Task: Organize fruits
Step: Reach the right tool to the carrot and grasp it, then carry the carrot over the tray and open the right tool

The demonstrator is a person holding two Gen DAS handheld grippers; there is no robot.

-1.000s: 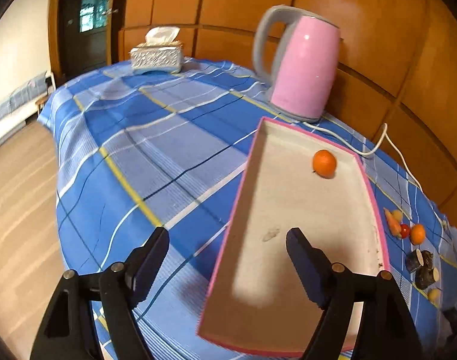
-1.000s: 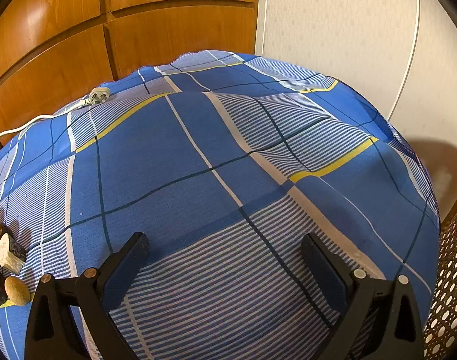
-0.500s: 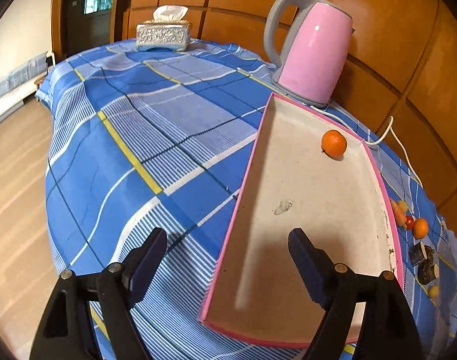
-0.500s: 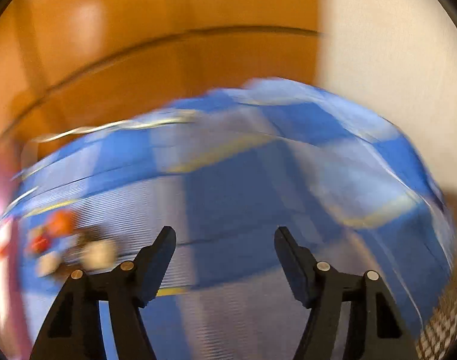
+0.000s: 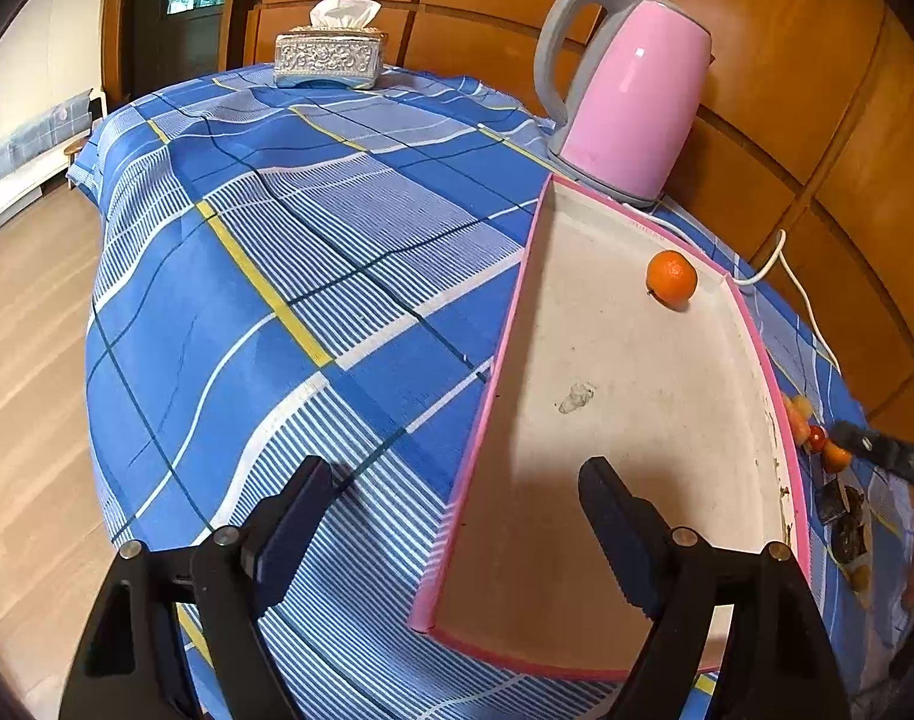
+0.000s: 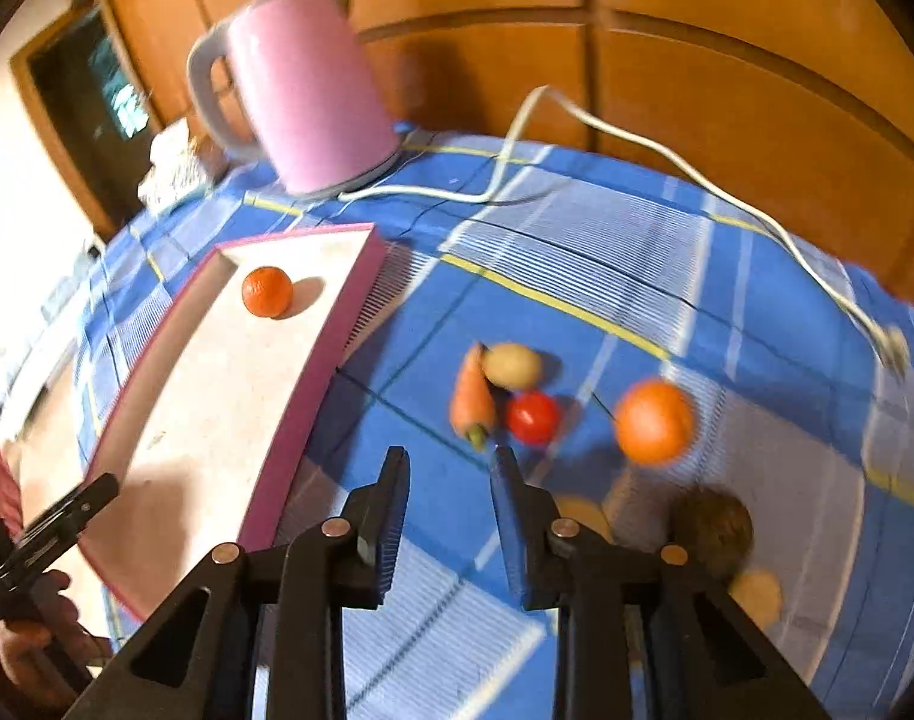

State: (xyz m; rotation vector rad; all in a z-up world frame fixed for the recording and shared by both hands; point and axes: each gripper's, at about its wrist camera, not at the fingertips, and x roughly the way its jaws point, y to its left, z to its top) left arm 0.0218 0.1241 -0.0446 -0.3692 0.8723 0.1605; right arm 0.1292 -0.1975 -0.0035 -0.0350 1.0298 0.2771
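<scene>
Right tool (image 6: 448, 468) swung over fruits, jaws nearly closed, empty; left tool (image 5: 457, 504) wide, empty.

Blue plaid-covered table (image 5: 349, 276) bears tray (image 5: 493, 396), kettle (image 5: 631, 102), tissue box (image 5: 328, 57), loose produce (image 6: 517, 390).

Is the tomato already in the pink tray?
No, the tomato lies on the blue checked cloth outside the pink tray, which holds only one orange.
</scene>
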